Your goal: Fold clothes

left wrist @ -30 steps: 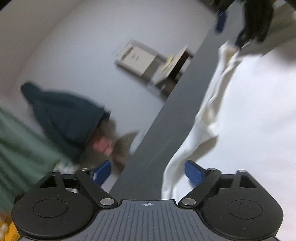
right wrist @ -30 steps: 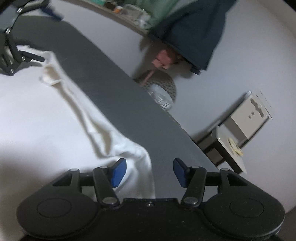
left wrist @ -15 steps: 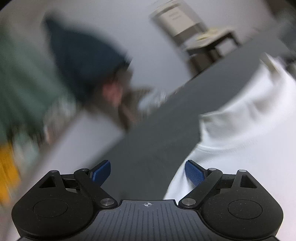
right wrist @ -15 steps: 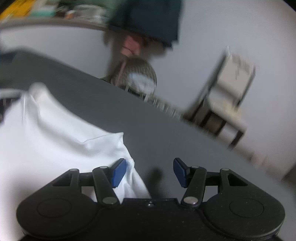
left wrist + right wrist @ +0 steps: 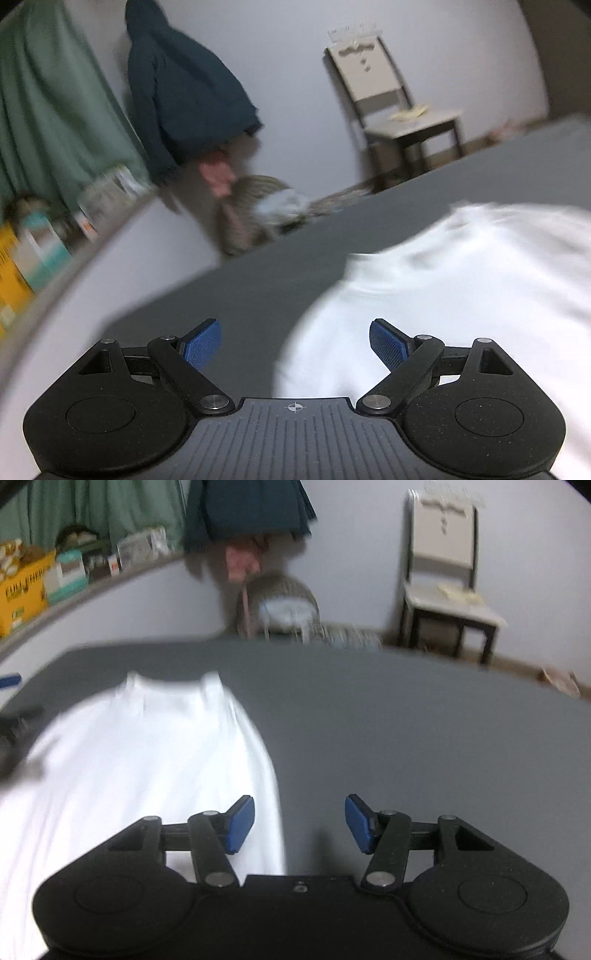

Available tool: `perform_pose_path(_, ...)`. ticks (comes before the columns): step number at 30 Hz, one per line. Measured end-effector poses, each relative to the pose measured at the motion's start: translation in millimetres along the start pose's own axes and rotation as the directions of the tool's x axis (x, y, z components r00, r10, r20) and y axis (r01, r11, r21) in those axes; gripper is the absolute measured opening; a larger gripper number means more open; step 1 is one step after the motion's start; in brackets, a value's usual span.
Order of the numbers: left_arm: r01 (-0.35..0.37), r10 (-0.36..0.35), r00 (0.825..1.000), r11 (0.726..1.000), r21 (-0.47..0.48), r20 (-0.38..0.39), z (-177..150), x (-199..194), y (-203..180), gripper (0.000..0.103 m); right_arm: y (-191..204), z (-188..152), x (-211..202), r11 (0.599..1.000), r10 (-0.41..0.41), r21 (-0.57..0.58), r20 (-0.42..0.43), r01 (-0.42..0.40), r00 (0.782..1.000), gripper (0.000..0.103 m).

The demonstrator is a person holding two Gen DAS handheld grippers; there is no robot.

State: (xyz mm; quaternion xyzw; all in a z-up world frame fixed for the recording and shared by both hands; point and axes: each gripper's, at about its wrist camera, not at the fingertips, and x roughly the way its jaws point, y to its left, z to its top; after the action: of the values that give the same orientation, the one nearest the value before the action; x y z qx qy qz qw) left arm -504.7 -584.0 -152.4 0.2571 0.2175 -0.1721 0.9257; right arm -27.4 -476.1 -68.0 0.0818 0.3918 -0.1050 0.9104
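Note:
A white garment (image 5: 461,295) lies spread on the dark grey table (image 5: 258,288). In the left wrist view it fills the right side, and my left gripper (image 5: 293,345) hovers open over its left edge with nothing between the blue pads. In the right wrist view the same garment (image 5: 140,760) covers the left half of the table (image 5: 406,738), its collar end pointing away. My right gripper (image 5: 299,821) is open above the garment's right edge, left pad over cloth, right pad over bare table. The left gripper (image 5: 16,723) shows blurred at that view's far left edge.
Beyond the table's far edge stand a pale chair (image 5: 443,572), a wicker basket (image 5: 284,602) and a dark blue jacket (image 5: 177,96) hanging by a green curtain (image 5: 48,103). A ledge at the left holds a yellow box (image 5: 22,587) and small items.
Both grippers swung round from facing each other along the garment's edge toward the far wall, staying open. The garment's bunched edge now lies flatter on the table.

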Motion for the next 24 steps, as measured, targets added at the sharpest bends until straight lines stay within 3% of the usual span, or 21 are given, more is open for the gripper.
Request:
perform_pose_path(4,0.074,-0.076,0.996,0.996,-0.042,-0.035,-10.1,-35.7,-4.3,0.088,-31.4,-60.7,-50.6,0.989,0.088,0.125,-0.085,-0.077,0.992,0.046)
perform_pose_path(6,0.111,-0.114,0.992,0.992,-0.063,-0.051,-15.1,-53.6,-6.4,0.088,-37.5,-83.4,-63.6,0.977,0.142,0.176,-0.112,-0.121,0.984,0.037)
perform_pose_path(8,0.147,-0.153,0.986,0.985,-0.086,-0.067,-20.2,-71.4,-8.5,0.088,-33.2,-97.4,-65.2,0.973,0.163,0.186,-0.133,-0.137,0.978,0.03)
perform_pose_path(13,0.233,-0.249,0.963,0.962,-0.143,-0.101,-32.8,-116.0,-13.9,0.088,-19.8,-122.8,-64.2,0.963,0.215,0.197,-0.164,-0.182,0.963,0.03)
perform_pose_path(14,0.25,-0.268,0.957,0.956,-0.155,-0.108,-35.3,-125.0,-15.0,0.088,-16.1,-124.5,-62.8,0.966,0.209,0.189,-0.157,-0.178,0.965,0.026)
perform_pose_path(15,0.266,-0.287,0.951,0.949,-0.167,-0.113,-37.9,-133.9,-16.0,0.088,-13.4,-124.3,-62.5,0.972,0.185,0.176,-0.15,-0.157,0.971,0.007)
perform_pose_path(16,0.248,-0.27,0.957,0.952,-0.18,-0.11,-35.6,-131.7,-36.4,0.088,-12.1,-123.5,-62.5,0.976,0.165,0.169,-0.145,-0.14,0.976,0.003)
perform_pose_path(17,0.238,-0.262,0.959,0.951,-0.197,-0.105,-34.1,-128.2,-57.5,0.088,-14.9,-120.9,-63.3,0.975,0.158,0.18,-0.145,-0.131,0.977,0.003)
perform_pose_path(18,0.237,-0.262,0.96,0.948,-0.215,-0.098,-40.1,-112.8,-62.7,0.088,-17.6,-118.4,-64.1,0.974,0.151,0.192,-0.144,-0.122,0.978,0.003)
perform_pose_path(19,0.245,-0.272,0.957,0.943,-0.223,-0.099,-49.0,-121.0,-59.8,0.088,-21.0,-114.4,-65.6,0.975,0.135,0.195,-0.14,-0.106,0.981,0.002)
perform_pose_path(22,0.269,-0.302,0.948,0.93,-0.249,-0.103,-75.9,-149.0,-50.0,0.088,-35.9,-92.3,-75.6,0.99,0.016,0.143,-0.091,-0.003,0.996,0.002)
perform_pose_path(24,0.292,-0.316,0.943,0.935,-0.203,-0.101,-78.0,-152.8,-54.9,0.088,-48.2,-74.3,-80.1,0.988,-0.076,0.129,-0.067,0.084,0.995,0.002)
